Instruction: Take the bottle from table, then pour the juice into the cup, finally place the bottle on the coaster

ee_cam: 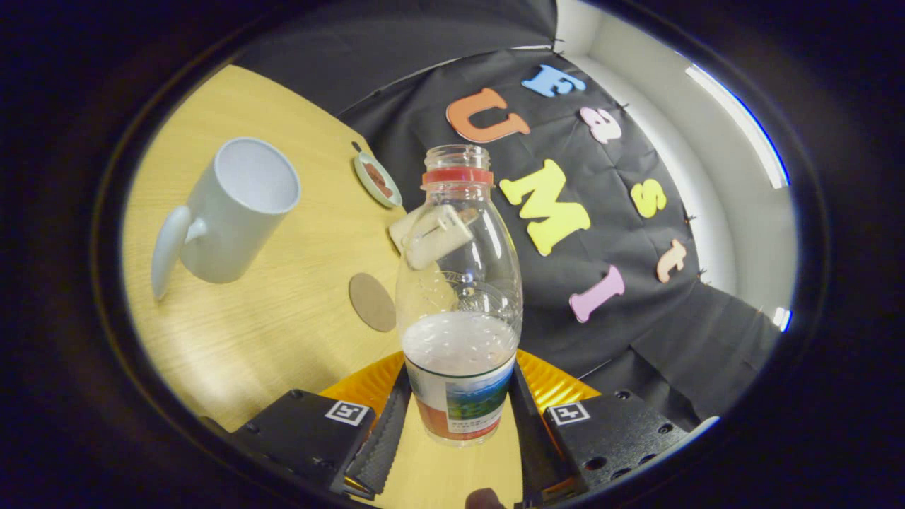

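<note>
Bottle [458, 297] clamped in tongs [456, 424] above yellow wooden table [283, 332].

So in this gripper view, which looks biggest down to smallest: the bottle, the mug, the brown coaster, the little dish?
1. bottle, held between the fingers, so nearness enlarges it
2. mug
3. coaster and dish: too alike to rank

Clear glossy plastic bottle [458, 297], glossy white ceramic mug [230, 212], matt cork-like coaster [372, 302], pale wood-grain table [269, 332], ribbed black tool [458, 431] pads.
</note>
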The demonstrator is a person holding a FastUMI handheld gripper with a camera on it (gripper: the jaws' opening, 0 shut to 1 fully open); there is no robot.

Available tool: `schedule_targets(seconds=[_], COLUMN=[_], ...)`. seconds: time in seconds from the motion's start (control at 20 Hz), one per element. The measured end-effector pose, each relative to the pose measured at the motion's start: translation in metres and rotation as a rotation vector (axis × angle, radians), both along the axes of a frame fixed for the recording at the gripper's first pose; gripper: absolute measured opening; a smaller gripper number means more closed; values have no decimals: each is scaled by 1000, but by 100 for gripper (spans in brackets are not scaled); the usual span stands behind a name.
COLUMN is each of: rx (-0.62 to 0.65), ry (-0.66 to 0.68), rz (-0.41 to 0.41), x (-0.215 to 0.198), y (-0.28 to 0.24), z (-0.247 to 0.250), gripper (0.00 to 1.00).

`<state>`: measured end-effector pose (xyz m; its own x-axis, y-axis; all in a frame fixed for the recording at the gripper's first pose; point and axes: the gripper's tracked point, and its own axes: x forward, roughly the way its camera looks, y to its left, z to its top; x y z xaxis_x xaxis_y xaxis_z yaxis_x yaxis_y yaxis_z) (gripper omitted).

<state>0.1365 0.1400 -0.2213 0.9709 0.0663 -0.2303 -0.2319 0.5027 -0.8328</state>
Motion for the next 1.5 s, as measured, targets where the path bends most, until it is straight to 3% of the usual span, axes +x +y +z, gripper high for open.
schedule_targets(seconds=[0.7, 1.5], rx=[-326, -526], ry=[-32, -56], rz=[116, 174], x=[-12, -20], y=[20, 28], z=[-3, 16], gripper=[77, 76])
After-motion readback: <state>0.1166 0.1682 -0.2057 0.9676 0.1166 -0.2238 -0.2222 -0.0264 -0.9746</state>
